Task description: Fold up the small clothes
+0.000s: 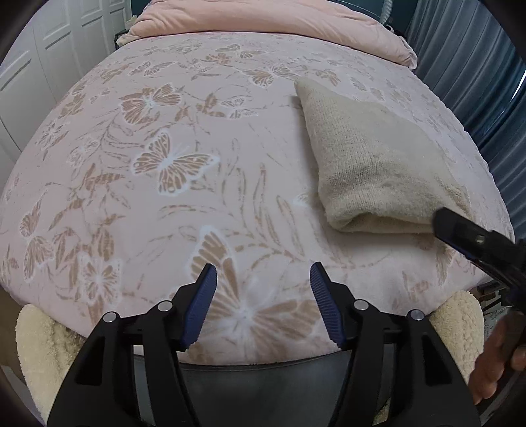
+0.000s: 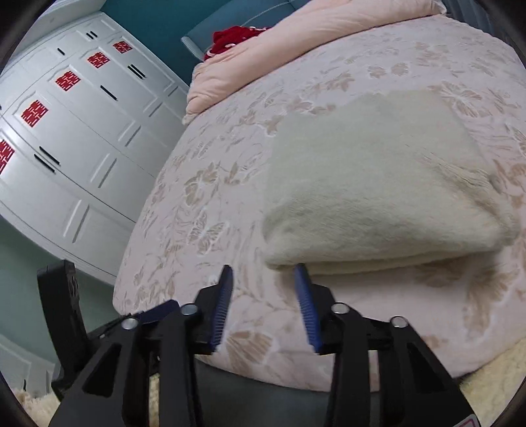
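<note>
A cream knitted garment (image 1: 368, 164) lies folded in layers on the pink butterfly bedspread (image 1: 184, 184), at the right in the left wrist view. In the right wrist view the garment (image 2: 378, 184) fills the centre right. My left gripper (image 1: 263, 272) is open and empty over the bedspread near the bed's front edge, left of the garment. My right gripper (image 2: 263, 272) is open at the garment's near folded edge; its right fingertip (image 2: 300, 272) sits at the lower layers, nothing gripped. The right gripper also shows in the left wrist view (image 1: 460, 230), touching the garment's near right corner.
A folded pink duvet (image 1: 269, 23) lies across the far end of the bed. White wardrobe doors (image 2: 65, 131) with red stickers stand to the left. Blue curtains (image 1: 476, 65) hang on the right. A red item (image 2: 233, 39) sits beyond the duvet. Cream fleece (image 1: 42, 348) is at the front edge.
</note>
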Demonstrator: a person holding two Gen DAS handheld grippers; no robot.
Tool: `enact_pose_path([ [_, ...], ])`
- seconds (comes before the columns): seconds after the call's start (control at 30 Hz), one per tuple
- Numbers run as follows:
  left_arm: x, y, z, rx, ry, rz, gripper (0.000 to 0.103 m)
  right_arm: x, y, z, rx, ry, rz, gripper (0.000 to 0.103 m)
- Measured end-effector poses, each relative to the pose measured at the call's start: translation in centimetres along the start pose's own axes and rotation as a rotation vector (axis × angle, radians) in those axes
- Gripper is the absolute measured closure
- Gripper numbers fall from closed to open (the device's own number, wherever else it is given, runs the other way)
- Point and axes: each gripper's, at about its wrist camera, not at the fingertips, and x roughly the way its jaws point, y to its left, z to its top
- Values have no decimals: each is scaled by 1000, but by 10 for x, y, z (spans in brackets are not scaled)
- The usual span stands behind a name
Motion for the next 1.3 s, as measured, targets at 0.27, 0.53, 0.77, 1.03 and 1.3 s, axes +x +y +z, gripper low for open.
enact_pose_path([
  [0.27,-23,0,-2,7,-69,-10,33,101,-49,3,98,245,-78,98],
  [0.53,-26,-20,5,39,-73,-56,25,-14,-61,20,102,-52,-146,88],
  [0.77,-8,-39,10,35,-26,-80,22,-58,-147,60,295,-157,-332,35],
  [1.03,-10,-68,19,106,-41,-70,18,-45,-100,109,87,-175,-143,86],
  [1.3,3,-67,40,41,-31,-101,18,11,-166,77,98,-21,-363,84],
])
